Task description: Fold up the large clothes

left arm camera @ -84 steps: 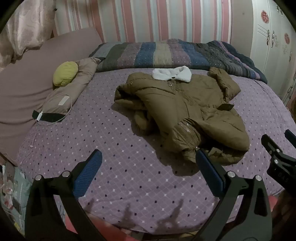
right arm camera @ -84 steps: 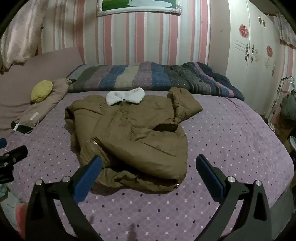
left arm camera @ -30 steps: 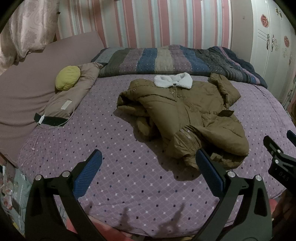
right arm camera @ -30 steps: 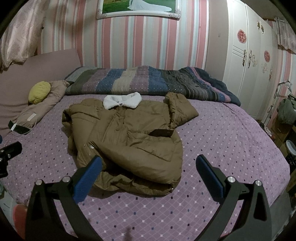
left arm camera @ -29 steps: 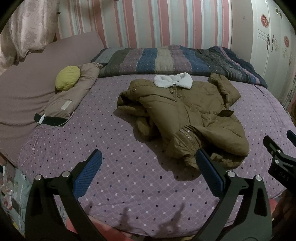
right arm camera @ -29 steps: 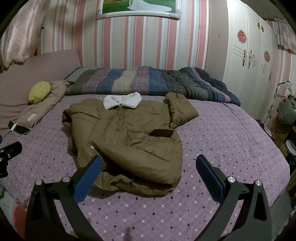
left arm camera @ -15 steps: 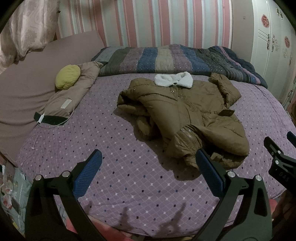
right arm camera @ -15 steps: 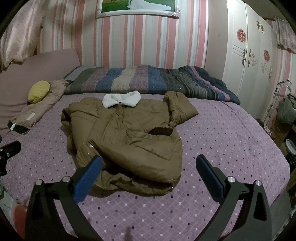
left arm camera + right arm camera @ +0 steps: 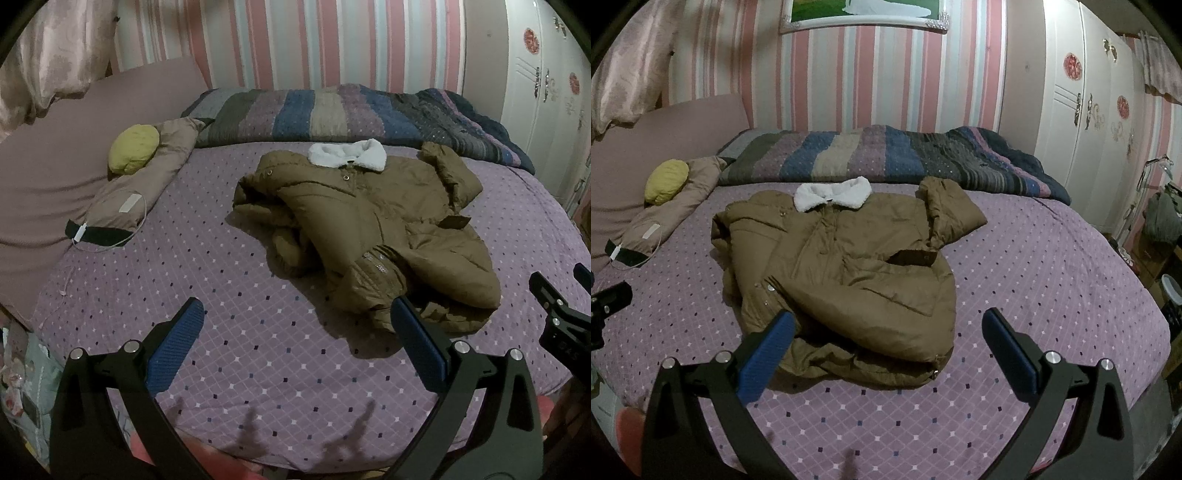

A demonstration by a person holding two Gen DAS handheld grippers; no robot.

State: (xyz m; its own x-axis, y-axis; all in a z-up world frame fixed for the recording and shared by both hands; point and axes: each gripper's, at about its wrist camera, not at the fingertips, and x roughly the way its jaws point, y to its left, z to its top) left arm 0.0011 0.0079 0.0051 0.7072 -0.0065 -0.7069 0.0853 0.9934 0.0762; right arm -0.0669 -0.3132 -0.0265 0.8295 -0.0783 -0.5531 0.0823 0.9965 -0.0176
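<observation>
A brown padded coat (image 9: 373, 229) with a white fleece collar (image 9: 347, 155) lies crumpled and partly folded on the purple dotted bedspread (image 9: 207, 280). It also shows in the right wrist view (image 9: 846, 269), collar (image 9: 831, 194) at the far end. My left gripper (image 9: 295, 325) is open and empty, held above the near bed edge, left of the coat's hem. My right gripper (image 9: 886, 332) is open and empty, hovering just short of the coat's near hem. The right gripper's tip shows at the right edge of the left wrist view (image 9: 554, 306).
A striped quilt (image 9: 351, 114) is bunched along the far side of the bed. A tan pillow (image 9: 144, 192) with a yellow cushion (image 9: 133, 151) and a cable lies at the left. A white wardrobe (image 9: 1097, 122) stands at the right.
Both grippers have drawn back slightly and risen, so the coat looks a little farther away. The coat has not moved. Both grippers stay open.
</observation>
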